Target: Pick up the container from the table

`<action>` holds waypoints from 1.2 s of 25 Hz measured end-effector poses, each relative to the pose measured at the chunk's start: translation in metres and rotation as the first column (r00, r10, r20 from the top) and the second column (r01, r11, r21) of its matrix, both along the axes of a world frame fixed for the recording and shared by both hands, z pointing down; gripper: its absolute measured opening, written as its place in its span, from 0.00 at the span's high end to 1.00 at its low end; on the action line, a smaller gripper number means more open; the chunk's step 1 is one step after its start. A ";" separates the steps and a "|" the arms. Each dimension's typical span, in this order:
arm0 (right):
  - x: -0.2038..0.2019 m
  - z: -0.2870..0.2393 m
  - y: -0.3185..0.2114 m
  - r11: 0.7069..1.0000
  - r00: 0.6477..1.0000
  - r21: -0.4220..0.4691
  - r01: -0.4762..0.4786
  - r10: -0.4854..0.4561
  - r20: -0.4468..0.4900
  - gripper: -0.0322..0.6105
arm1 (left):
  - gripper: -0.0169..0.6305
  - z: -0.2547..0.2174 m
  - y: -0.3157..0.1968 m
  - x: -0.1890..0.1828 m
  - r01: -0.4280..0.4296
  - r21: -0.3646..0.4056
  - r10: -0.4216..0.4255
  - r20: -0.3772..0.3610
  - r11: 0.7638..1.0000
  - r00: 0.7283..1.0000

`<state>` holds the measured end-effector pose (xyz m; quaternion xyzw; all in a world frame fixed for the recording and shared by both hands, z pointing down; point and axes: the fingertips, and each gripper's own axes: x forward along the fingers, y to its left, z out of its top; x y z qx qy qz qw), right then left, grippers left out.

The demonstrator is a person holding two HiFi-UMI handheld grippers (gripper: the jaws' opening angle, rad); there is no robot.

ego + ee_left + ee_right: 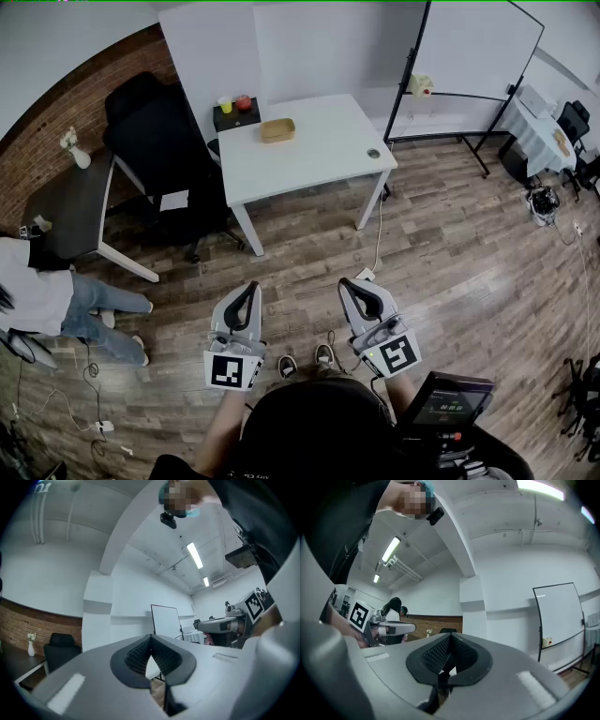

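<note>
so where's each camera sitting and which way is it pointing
Head view: on the person's head, looking steeply down at the white table with the container; both forearms, left gripper and right gripper show.
Left gripper view: rides that gripper, facing the whiteboard; its shut jaws show.
Right gripper view: likewise, shut jaws.
Shared: both gripper views see the whiteboard and each other's gripper.

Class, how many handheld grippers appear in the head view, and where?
2. The left gripper is lower centre-left, the right gripper beside it, centre-right. Both are shut and empty, over the wooden floor, well short of the container on the white table.
</note>
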<state>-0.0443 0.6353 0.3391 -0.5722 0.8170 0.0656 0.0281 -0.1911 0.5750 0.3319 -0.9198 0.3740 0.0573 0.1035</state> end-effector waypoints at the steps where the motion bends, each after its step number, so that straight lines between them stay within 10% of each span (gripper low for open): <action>1: 0.001 0.001 0.001 1.000 1.000 -0.004 0.015 -0.015 0.011 0.93 | 0.98 0.002 0.001 0.003 -0.001 -0.005 0.001 0.005 1.000 1.000; 30: 0.018 0.039 -0.090 0.983 0.984 -0.078 0.164 -0.168 -0.051 0.90 | 0.98 0.044 -0.079 0.056 -0.005 -0.128 0.014 0.067 0.992 0.998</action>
